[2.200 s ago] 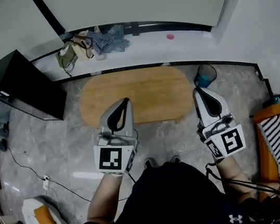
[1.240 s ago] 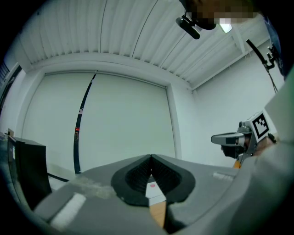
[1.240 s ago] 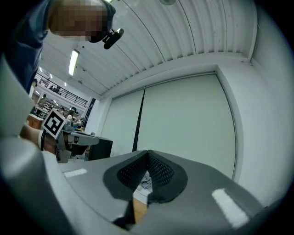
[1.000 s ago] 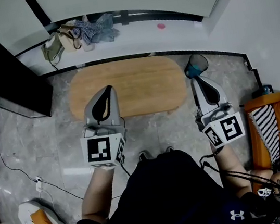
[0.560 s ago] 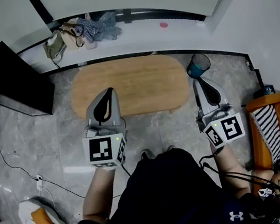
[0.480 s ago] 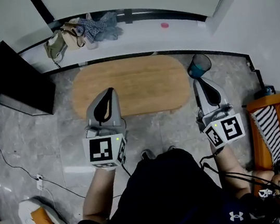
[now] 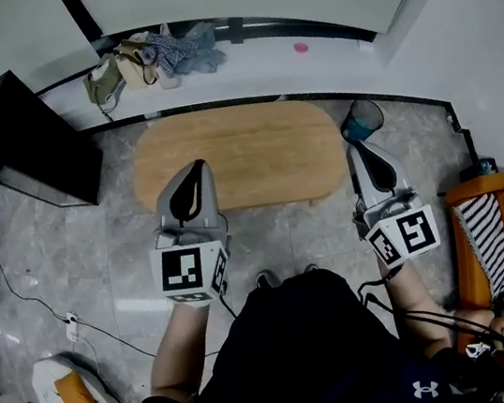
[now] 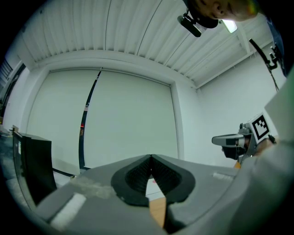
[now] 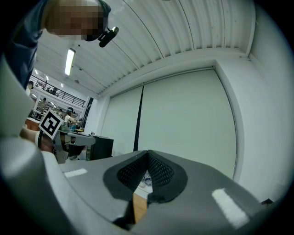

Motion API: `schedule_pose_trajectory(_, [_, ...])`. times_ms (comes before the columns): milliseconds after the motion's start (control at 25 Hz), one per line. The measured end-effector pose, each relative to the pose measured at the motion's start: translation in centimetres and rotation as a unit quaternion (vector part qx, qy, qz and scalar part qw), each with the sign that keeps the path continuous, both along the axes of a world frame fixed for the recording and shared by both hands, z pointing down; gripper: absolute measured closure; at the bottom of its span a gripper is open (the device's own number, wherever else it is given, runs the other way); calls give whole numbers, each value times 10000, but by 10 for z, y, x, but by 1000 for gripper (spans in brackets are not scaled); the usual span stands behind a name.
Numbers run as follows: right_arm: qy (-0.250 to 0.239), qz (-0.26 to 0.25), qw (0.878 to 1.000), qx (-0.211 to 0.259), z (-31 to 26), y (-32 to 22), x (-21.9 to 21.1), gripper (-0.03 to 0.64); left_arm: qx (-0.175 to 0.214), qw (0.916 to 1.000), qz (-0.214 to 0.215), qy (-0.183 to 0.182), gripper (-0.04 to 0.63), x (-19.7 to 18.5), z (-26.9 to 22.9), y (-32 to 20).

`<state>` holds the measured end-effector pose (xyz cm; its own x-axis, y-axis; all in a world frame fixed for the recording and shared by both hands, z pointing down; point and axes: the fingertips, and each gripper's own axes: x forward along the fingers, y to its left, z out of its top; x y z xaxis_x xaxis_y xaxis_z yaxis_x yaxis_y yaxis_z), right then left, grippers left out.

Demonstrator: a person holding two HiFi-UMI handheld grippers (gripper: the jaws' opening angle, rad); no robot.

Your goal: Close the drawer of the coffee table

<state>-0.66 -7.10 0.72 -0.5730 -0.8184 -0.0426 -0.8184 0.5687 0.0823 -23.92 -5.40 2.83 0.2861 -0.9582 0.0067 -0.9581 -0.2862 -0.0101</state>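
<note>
1. A person stands at the near long side of the oval wooden coffee table (image 7: pixel 235 156), a gripper held level in each hand.
2. The left gripper (image 7: pixel 197 165) hangs over the table's near edge, left of its middle. Its jaws are clenched tip to tip on nothing, as its own view (image 8: pixel 150 158) confirms.
3. The right gripper (image 7: pixel 358 146) hangs just off the table's right end. It is likewise pressed shut and empty (image 9: pixel 147 153).
4. The drawer cannot be made out. From above, no front juts past the table's near edge, so it may sit flush inside or lie hidden under the top.
5. The scene fits a drawer already pushed home as well as one only slightly out.
6. Risk: any push made with the narrow closed tips could slip off a drawer front, because the top hides it from above.
7. Risk: the polished stone floor (image 7: pixel 101 267) around the table could let the table slide under a hard shove.
8. Risk: the blue bin (image 7: pixel 362 118) at the table's far right corner sits near the right gripper, and a careless swing could tip it.
</note>
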Motion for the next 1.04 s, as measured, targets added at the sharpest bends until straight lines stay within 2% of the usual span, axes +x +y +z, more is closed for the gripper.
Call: schedule_pose_trajectory(1040, [-27, 1, 9999, -102, 7, 5, 4, 617, -72, 10000, 27, -27, 595, 4, 3, 5])
